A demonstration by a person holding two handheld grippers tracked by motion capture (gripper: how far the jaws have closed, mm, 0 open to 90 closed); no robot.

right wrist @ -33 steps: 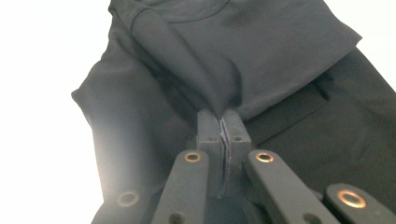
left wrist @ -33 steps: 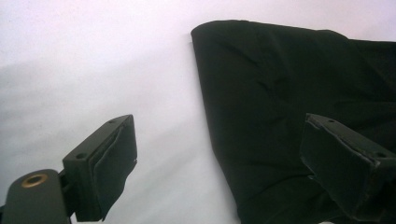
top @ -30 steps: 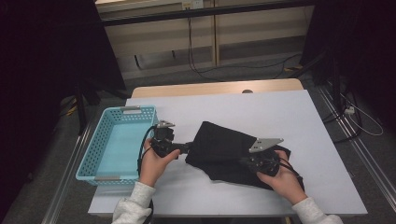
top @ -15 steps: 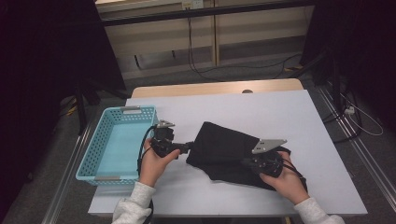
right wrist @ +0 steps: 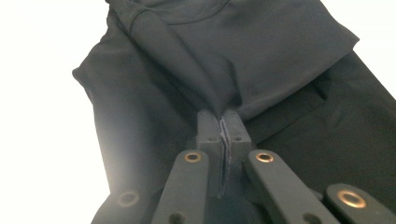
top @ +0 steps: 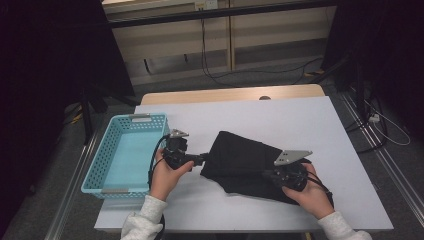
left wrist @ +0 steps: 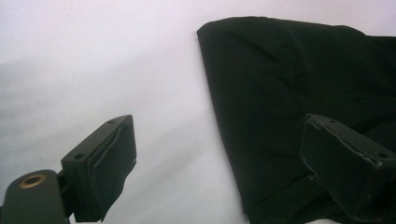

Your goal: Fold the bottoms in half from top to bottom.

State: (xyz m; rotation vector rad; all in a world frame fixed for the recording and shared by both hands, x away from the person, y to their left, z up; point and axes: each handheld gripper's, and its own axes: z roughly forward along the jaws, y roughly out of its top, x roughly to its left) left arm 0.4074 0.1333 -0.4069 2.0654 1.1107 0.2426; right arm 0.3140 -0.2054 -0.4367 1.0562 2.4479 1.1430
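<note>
We see a black garment (top: 250, 162) lying folded on the white table (top: 320, 125), right of centre toward the near edge, with no label or lettering readable on it. Our right gripper (right wrist: 223, 122) has its jaws pinched tight on a fold of the cloth, which rises into the pads in the right gripper view. In the high view the right hand (top: 312, 192) lies low over the garment's near right corner. Our left gripper (top: 202, 159) points level at the garment's left edge, jaws spread wide, one over bare table and one over cloth, gripping nothing. A blue basket (top: 100, 170) stands just left of the left hand (top: 167, 175).
</note>
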